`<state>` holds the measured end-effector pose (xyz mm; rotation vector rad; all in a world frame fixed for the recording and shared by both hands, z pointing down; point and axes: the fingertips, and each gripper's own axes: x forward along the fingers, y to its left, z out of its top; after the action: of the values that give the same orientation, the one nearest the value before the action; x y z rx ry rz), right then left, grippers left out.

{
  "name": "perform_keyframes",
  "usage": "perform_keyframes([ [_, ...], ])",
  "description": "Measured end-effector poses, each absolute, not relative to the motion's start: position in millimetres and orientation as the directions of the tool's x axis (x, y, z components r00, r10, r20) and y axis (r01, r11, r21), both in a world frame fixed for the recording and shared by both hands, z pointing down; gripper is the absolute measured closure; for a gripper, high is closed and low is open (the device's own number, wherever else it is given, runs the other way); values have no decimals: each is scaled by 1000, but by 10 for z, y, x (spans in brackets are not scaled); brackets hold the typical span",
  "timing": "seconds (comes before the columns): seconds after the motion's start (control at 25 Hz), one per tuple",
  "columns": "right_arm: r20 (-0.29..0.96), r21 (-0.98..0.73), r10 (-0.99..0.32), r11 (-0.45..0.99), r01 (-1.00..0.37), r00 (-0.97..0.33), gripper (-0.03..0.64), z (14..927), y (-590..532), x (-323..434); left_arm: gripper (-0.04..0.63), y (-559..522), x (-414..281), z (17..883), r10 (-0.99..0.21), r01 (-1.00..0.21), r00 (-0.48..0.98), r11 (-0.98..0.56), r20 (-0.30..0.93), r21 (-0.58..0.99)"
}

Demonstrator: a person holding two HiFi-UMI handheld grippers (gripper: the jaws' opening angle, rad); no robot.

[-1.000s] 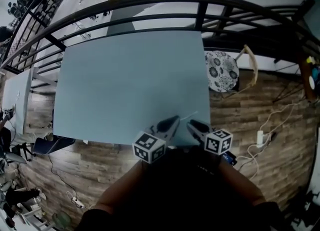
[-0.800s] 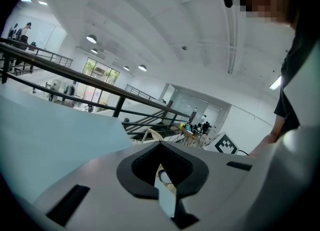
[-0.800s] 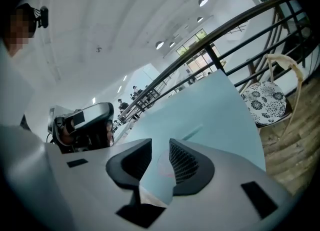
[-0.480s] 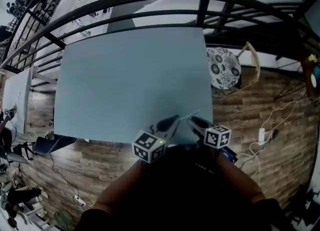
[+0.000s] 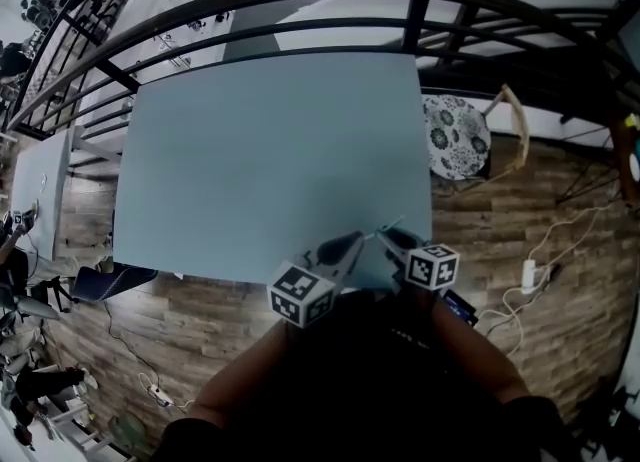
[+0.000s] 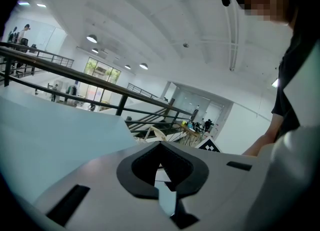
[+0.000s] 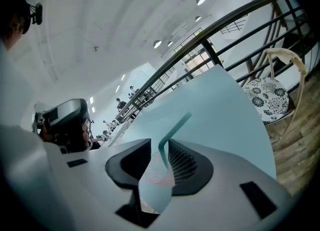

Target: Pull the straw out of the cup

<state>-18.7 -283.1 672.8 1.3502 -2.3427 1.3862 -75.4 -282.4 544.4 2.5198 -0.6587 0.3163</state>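
Observation:
A clear plastic cup (image 7: 154,174) with a bent teal straw (image 7: 176,126) stands between the jaws of my right gripper (image 7: 160,146), which are spread wide; I cannot make out any squeeze on the cup. From the head view the straw (image 5: 389,226) pokes up between the two grippers near the front right edge of the light blue table (image 5: 260,150). My right gripper (image 5: 386,240) points at it from the near side. My left gripper (image 5: 346,244) lies just left of it, its jaws together (image 6: 160,145) with nothing between them.
A black railing (image 5: 300,5) runs behind the table. A chair with a floral cushion (image 5: 455,140) stands off the table's right side. White cables and a power strip (image 5: 528,275) lie on the wooden floor at the right.
The right gripper has shifted slightly toward the table's near edge with the straw still at its tips. The left gripper has stayed in place.

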Motion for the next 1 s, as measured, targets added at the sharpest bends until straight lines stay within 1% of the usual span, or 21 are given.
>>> perform_keyframes([
  [0.04,485,-652,-637,194,-733,-599,502,6718,-2835,-195,584,-2826,-762,5437,-393,-513,854,-750,341,418],
  [0.12,487,-645,-637,200,-738,-598,559,6704,-2839,-207,584,-2837,-796,5435,-399,-519,850,-746,343,418],
  [0.2,488,-640,-636,205,-740,-598,571,6701,-2838,-207,584,-2843,-820,5413,-406,-524,848,-740,341,421],
  [0.64,448,-607,-635,301,-735,-630,574,6413,-2825,-260,584,-2789,-860,5310,-445,-551,834,-709,327,441],
  [1.0,411,-527,-607,451,-720,-680,574,6013,-2745,-379,584,-2681,-1074,5244,-525,-608,793,-663,309,437],
])
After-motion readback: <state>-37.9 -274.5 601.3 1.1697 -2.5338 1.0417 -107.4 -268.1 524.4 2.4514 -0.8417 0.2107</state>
